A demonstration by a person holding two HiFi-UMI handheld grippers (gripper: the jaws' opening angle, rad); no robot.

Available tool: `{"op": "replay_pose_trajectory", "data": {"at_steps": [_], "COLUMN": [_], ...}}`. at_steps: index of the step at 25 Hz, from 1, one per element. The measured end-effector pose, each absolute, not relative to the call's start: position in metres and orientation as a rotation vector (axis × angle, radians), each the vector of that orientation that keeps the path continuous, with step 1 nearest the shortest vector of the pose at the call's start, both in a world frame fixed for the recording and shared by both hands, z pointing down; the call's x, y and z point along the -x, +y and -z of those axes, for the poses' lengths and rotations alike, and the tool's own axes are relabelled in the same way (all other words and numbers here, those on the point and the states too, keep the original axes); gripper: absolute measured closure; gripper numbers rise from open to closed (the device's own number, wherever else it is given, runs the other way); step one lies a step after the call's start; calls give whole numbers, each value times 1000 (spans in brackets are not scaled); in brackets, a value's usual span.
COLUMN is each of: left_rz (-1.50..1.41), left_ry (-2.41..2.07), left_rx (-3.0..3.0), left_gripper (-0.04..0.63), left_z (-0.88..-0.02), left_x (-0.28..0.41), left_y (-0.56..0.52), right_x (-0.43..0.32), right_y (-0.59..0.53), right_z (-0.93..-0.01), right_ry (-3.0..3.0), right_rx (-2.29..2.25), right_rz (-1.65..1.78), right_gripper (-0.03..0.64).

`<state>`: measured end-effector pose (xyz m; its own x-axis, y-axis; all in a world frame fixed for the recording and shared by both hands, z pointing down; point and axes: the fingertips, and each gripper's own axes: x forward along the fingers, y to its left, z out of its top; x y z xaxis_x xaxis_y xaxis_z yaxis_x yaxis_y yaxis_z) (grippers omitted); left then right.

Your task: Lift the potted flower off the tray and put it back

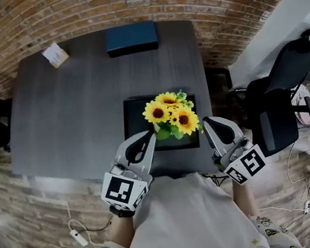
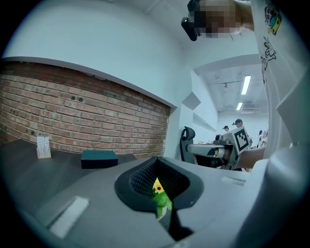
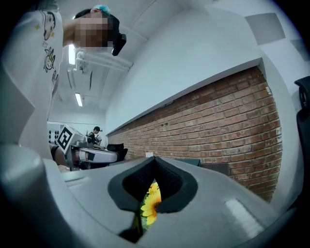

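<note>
My head camera looks steeply down from above my chest onto the grey table [image 1: 63, 107], with the brick wall [image 1: 121, 1] beyond its far edge. 2 wide-angle cameras ride close behind my left claw [image 2: 157, 167] and right claw [image 3: 154, 162], each facing level along its jaws, inward over the table's near edge. All 3 views share the sunflowers [image 1: 171, 114] and that wall. Each claw camera also catches the other claw's marker cube [image 2: 242, 139].

Left gripper [image 2: 156, 163] jaws closed, potted flower [image 2: 160, 196] glimpsed beyond.
</note>
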<state>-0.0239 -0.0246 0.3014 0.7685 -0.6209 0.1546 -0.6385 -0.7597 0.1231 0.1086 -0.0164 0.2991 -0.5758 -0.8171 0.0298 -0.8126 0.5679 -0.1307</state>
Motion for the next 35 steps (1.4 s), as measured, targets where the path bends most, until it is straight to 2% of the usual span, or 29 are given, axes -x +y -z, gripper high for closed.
{"op": "replay_pose_trajectory", "data": {"at_steps": [35], "left_rz": [-180], "left_ry": [-1009], "left_rx": [-2788], "left_gripper": [580], "left_z": [-307], "left_x": [38], "left_y": [-39], "right_x": [-95], "right_y": [-27], "right_z": [-305], "right_ry": [2785], "right_rx": [1445], "right_rz": [221], "right_gripper": [615]}}
